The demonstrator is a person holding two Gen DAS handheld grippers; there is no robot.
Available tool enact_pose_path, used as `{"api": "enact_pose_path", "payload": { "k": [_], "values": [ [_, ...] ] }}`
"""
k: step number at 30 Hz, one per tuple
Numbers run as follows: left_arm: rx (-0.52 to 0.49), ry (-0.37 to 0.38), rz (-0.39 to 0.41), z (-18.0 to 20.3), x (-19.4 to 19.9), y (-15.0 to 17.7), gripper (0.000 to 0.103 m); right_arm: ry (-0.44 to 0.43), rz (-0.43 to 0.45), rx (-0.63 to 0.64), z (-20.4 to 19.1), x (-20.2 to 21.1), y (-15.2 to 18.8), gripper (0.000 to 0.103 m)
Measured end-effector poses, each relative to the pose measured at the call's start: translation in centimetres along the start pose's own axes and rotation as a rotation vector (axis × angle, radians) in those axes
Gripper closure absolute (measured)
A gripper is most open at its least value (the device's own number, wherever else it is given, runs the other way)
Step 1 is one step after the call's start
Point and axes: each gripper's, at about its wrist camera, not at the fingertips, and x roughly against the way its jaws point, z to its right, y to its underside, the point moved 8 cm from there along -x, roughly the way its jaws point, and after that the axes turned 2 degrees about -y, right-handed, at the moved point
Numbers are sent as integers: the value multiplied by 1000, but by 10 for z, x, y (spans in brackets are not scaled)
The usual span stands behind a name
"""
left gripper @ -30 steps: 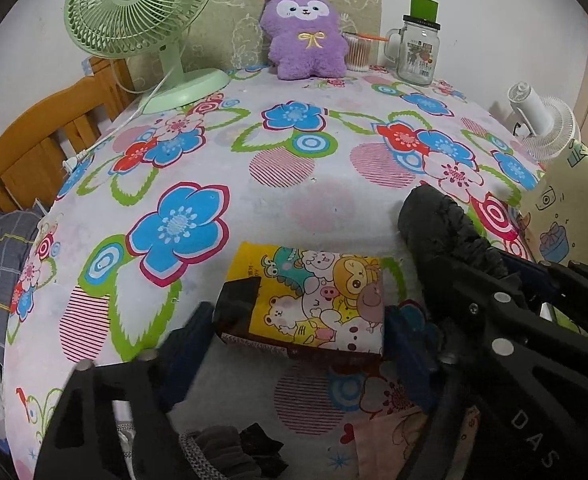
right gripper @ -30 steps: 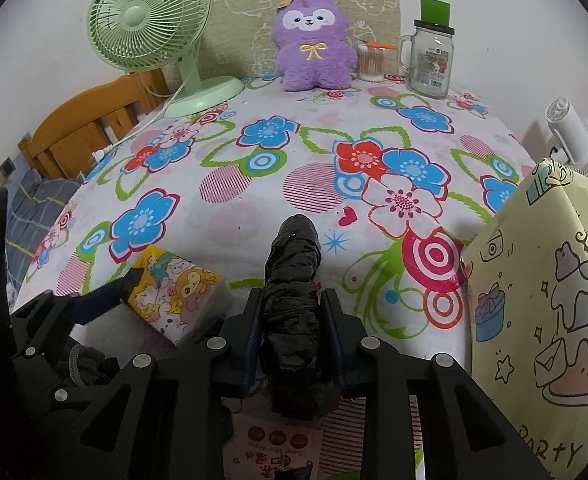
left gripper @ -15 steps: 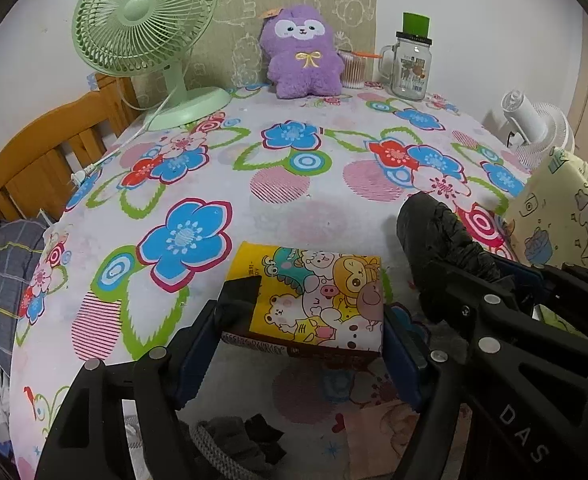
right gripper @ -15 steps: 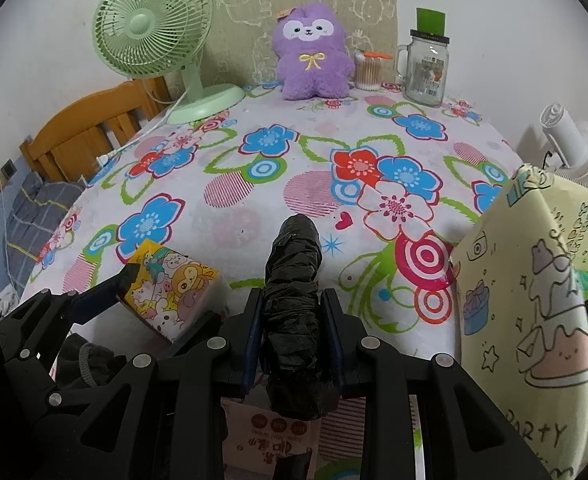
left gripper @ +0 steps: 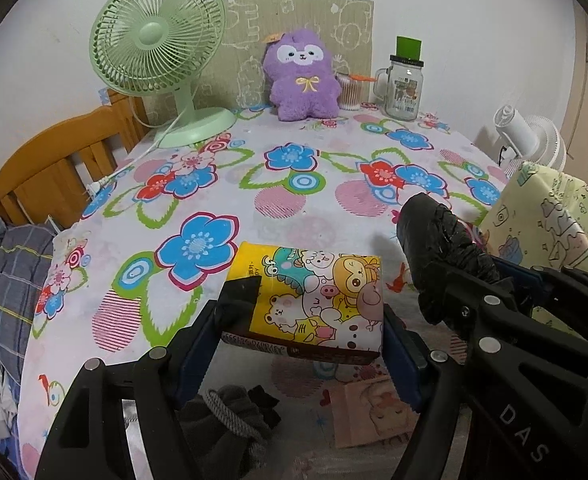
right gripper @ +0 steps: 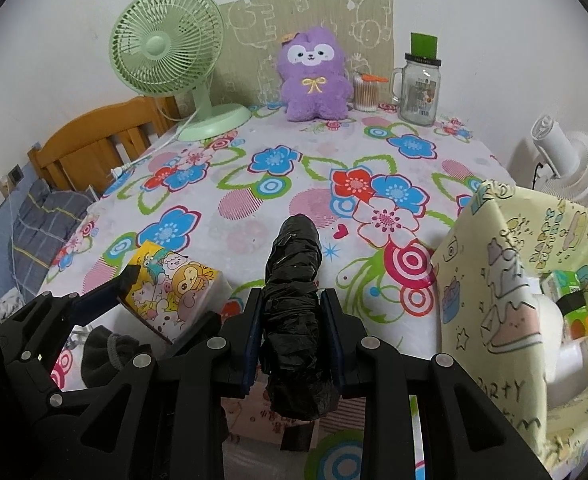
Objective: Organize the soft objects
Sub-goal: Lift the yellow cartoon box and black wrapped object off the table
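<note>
My left gripper (left gripper: 305,312) is shut on a yellow cartoon-print tissue pack (left gripper: 317,300) and holds it above the flowered tablecloth (left gripper: 286,184); the pack also shows in the right wrist view (right gripper: 174,292). My right gripper (right gripper: 292,312) is shut on a black plastic-bag roll (right gripper: 294,280), held upright just right of the pack; the roll also shows in the left wrist view (left gripper: 433,236). A yellow cartoon-print bag (right gripper: 525,280) stands open at the right with a green carton (right gripper: 569,300) inside.
A green fan (left gripper: 158,48), a purple plush (left gripper: 301,76), a cotton-swab tub (left gripper: 349,92) and a glass jar (left gripper: 403,84) stand at the far edge. A white fan (right gripper: 573,160) is beyond the bag. Dark socks (left gripper: 230,408) and a pink packet (left gripper: 369,404) lie below the grippers. A wooden chair (left gripper: 54,164) stands left.
Both grippers have lifted and pulled back a little with their loads. The bag's opening and the green carton inside have come into the right wrist view.
</note>
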Motion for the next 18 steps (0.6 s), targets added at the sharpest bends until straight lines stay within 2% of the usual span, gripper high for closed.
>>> {"api": "enact_pose_path", "payload": {
  "k": [18],
  "values": [
    [-8, -4, 81, 10, 45, 2, 26, 4, 83, 9, -3, 50, 5, 71]
  ]
}}
